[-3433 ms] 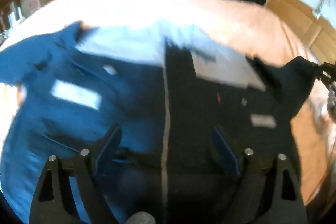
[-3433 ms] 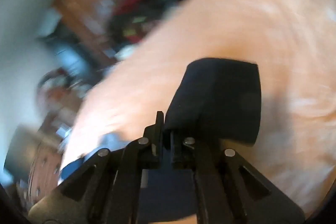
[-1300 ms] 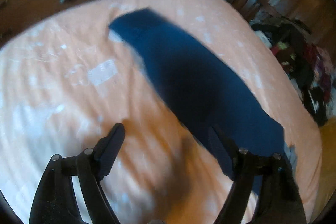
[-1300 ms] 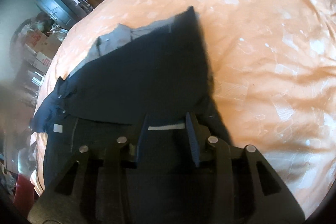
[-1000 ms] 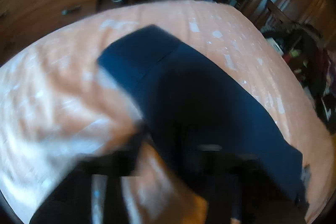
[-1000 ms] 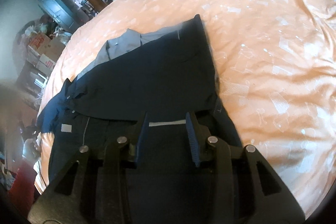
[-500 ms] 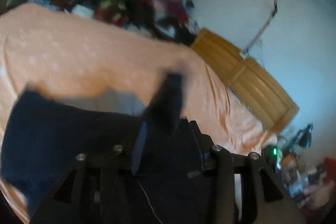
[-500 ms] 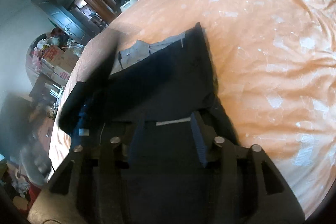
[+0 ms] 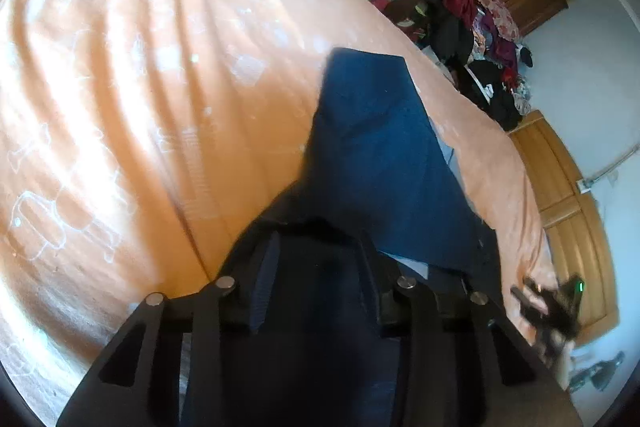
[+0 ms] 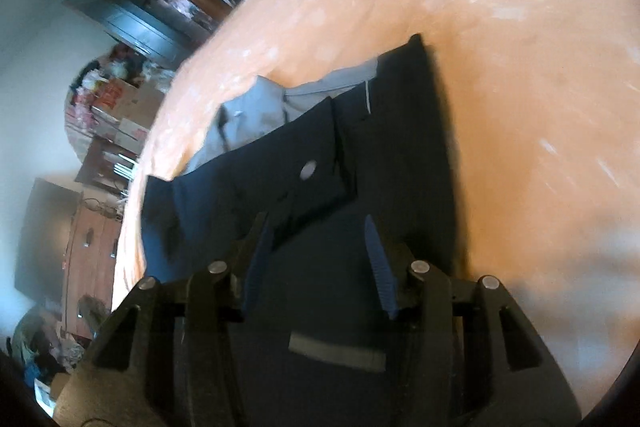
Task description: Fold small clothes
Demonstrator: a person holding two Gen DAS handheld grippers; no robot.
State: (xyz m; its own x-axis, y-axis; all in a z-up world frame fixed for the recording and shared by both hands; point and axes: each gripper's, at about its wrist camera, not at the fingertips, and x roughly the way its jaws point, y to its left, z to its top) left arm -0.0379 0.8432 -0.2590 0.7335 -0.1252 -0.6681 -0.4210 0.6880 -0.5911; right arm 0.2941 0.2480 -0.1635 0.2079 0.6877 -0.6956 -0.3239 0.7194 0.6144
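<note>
Two hand-held grippers, left (image 9: 316,267) and right (image 10: 318,247), hover with fingers spread and grasping nothing over dark navy clothes (image 10: 360,155) lying on the orange bedspread (image 10: 520,47), a grey garment (image 10: 256,107) at 11 o'clock.

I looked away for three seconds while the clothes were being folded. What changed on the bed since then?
The right tool let go of the dark cloth it was pinching and now hangs open over the dark clothes. The left tool swung around over the blue garment, jaws open. The clothes remain on the orange bedspread.
</note>
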